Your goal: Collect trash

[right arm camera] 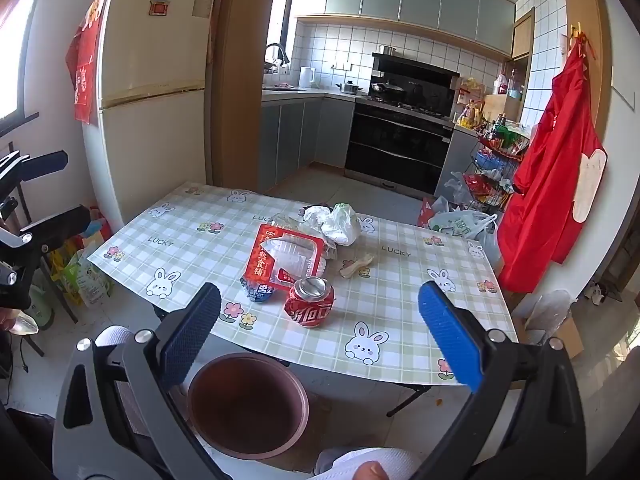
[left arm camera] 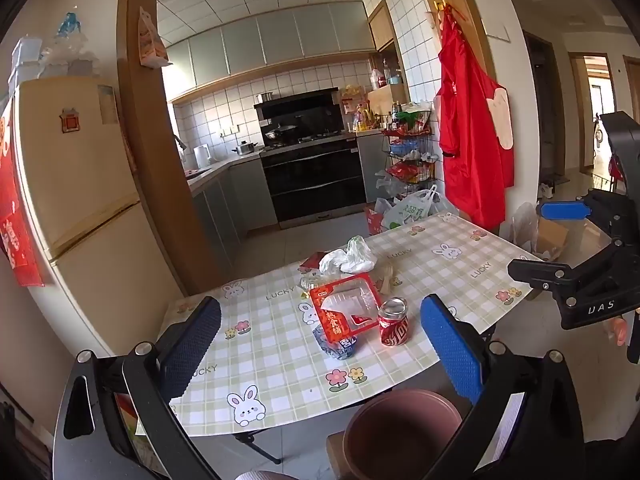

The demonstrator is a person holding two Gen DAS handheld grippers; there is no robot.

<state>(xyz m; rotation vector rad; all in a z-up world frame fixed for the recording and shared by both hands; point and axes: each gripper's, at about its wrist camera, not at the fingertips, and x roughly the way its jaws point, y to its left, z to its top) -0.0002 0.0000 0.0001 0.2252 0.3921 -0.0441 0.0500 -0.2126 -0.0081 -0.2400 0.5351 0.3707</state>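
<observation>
On the checked tablecloth (left arm camera: 264, 364) (right arm camera: 188, 248) lies a heap of trash. It holds a crushed red can (left arm camera: 393, 322) (right arm camera: 310, 302), a red food tray with a clear lid (left arm camera: 346, 308) (right arm camera: 286, 258), a blue wrapper (left arm camera: 339, 347) (right arm camera: 258, 293), crumpled white bags (left arm camera: 352, 258) (right arm camera: 334, 222) and a beige scrap (left arm camera: 386, 276) (right arm camera: 356, 266). A brown bin (left arm camera: 400, 432) (right arm camera: 248, 404) stands on the floor below the table's near edge. My left gripper (left arm camera: 320, 306) (right arm camera: 56, 190) and my right gripper (right arm camera: 320, 292) (left arm camera: 548, 240) hover open before the table, with nothing between their fingers.
A cream fridge (right arm camera: 152, 80) stands left of the table. A red apron (left arm camera: 468, 140) (right arm camera: 552, 184) hangs on the wall to the right. A wire rack (right arm camera: 496, 172), shopping bags (right arm camera: 460, 224) and a cardboard box (left arm camera: 552, 236) crowd the floor on the right.
</observation>
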